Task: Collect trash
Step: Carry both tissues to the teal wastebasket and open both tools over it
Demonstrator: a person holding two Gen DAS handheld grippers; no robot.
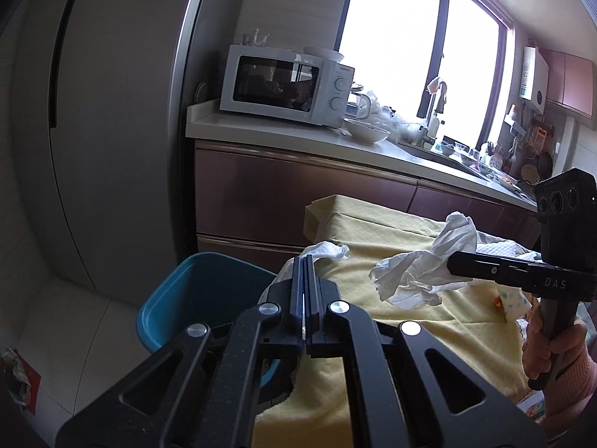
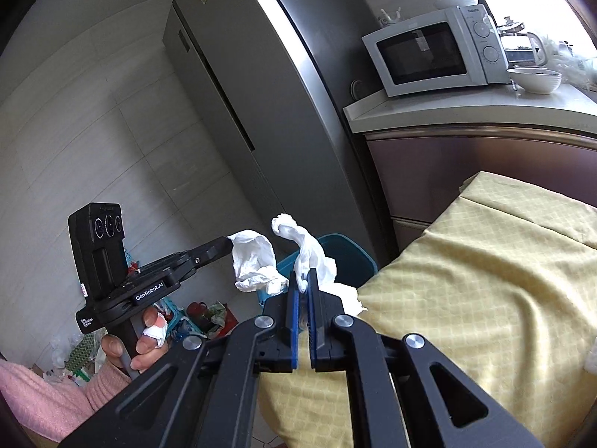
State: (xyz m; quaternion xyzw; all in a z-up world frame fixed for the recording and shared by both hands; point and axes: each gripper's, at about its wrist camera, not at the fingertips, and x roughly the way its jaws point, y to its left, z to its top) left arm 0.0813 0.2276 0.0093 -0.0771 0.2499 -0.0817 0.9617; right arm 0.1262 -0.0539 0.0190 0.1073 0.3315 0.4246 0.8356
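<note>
2 crumpled white tissues are held, 1 in each tongs, near a blue bin.

The left tissue (image 2: 253, 261), creased and bunched, is clamped at the tips of the left tongs (image 1: 306, 261), whose fingers are pressed shut on it. The right tissue (image 1: 414, 272), twisted into a longer wad, is pinched between the closed right tongs (image 2: 304, 280) and sticks up past them. Both tissues are held in the air by the edge of the yellow-clothed table (image 2: 485, 280), with 1 bin (image 1: 194, 291) on the floor just beyond and below.
</note>
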